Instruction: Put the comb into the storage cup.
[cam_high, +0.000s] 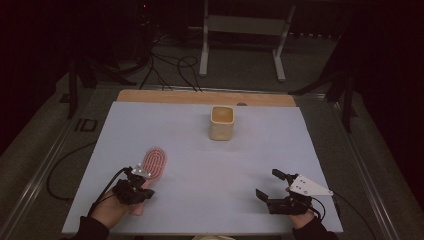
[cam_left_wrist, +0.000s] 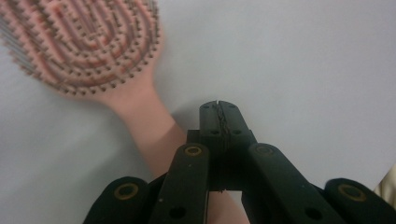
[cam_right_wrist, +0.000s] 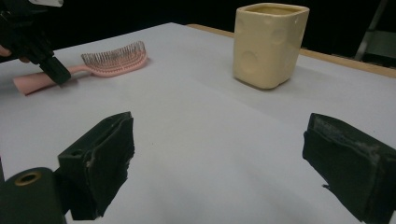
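A pink hairbrush (cam_high: 154, 162) lies bristles up on the pale sheet (cam_high: 210, 165) at the near left, its handle pointing toward the person. My left gripper (cam_left_wrist: 218, 109) is shut, jaws pressed together with nothing between them. It hovers just right of and over the brush handle (cam_left_wrist: 154, 135), which runs under the gripper body. In the right gripper view the left gripper's tip (cam_right_wrist: 51, 67) sits at the handle. My right gripper (cam_high: 270, 184) rests at the near right, open, with only bare sheet between its pads (cam_right_wrist: 105, 154). A cream square cup (cam_high: 221, 123) stands upright far centre.
The pale sheet covers a wooden table whose far edge (cam_high: 205, 97) shows as a brown strip. Beyond it are floor cables (cam_high: 170, 67) and a white metal stand (cam_high: 245, 30). The cup (cam_right_wrist: 268, 44) rises ahead of the right gripper.
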